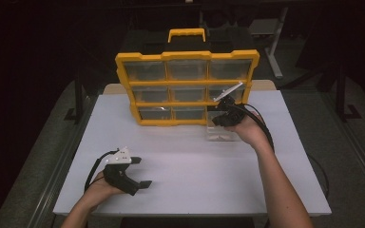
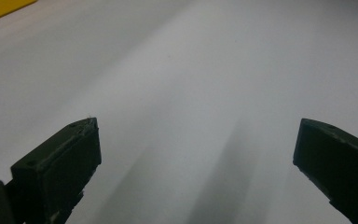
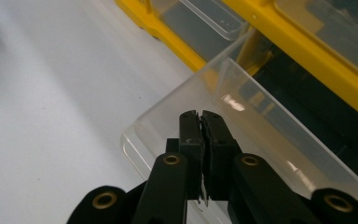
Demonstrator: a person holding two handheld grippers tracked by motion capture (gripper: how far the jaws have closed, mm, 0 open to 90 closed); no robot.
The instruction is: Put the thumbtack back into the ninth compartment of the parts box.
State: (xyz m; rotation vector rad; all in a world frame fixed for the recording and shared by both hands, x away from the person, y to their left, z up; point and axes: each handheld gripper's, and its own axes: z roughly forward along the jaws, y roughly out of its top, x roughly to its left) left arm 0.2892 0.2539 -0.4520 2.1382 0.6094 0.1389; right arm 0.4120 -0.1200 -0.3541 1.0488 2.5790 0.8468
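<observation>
Clear plastic drawer: rectangular, thin-walled, glossy; stood on the white desk just before the yellow organiser, long axis running toward it. Right gripper fingers were clamped on its near wall. Left gripper fingers stood wide apart, holding nothing, well away.

My right gripper is black with brass-coloured rivets, and the drawer it pinches is clear, colourless plastic. The organizer has a bright yellow frame and handle, with see-through drawer fronts over dark insides. My left gripper is black with a pale grey plate. The surface is plain white.
</observation>
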